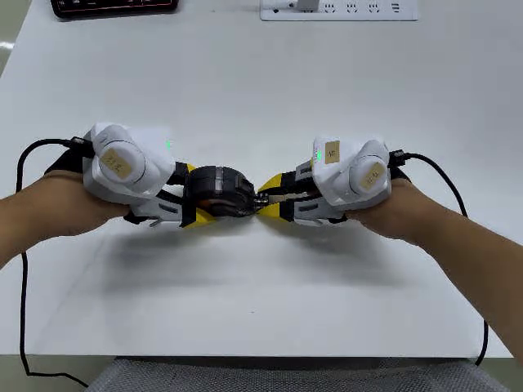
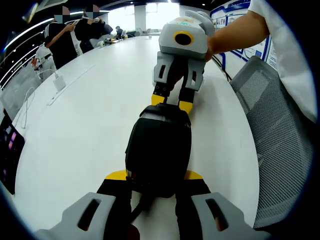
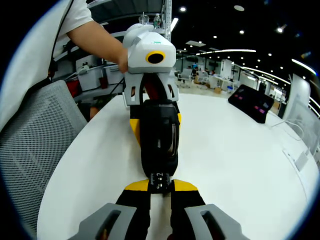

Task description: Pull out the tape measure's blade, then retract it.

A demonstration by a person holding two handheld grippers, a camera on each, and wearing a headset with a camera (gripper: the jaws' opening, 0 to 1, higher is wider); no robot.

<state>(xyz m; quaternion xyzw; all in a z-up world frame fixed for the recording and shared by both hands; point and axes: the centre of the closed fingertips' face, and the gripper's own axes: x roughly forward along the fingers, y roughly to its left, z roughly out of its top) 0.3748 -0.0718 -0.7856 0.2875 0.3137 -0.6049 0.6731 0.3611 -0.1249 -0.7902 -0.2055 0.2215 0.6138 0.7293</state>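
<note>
A black tape measure (image 1: 219, 192) rests on the white table (image 1: 261, 90) between the two grippers. My left gripper (image 1: 193, 196) is shut on its case (image 2: 159, 150), the yellow-tipped jaws pressing both sides. My right gripper (image 1: 268, 200) faces it from the other side and is shut on the blade's end hook (image 3: 160, 181), right at the case mouth (image 3: 159, 135). Almost no blade is drawn out. In the left gripper view the right gripper (image 2: 172, 102) sits just beyond the case. In the right gripper view the left gripper (image 3: 152, 107) holds the far end of the case.
A white power strip (image 1: 339, 9) and a dark keyboard (image 1: 114, 6) lie at the table's far edge. A mesh chair (image 2: 277, 130) stands by the near edge. Black cables (image 1: 23, 269) trail from both grippers. People stand beyond the table's far end (image 2: 75, 35).
</note>
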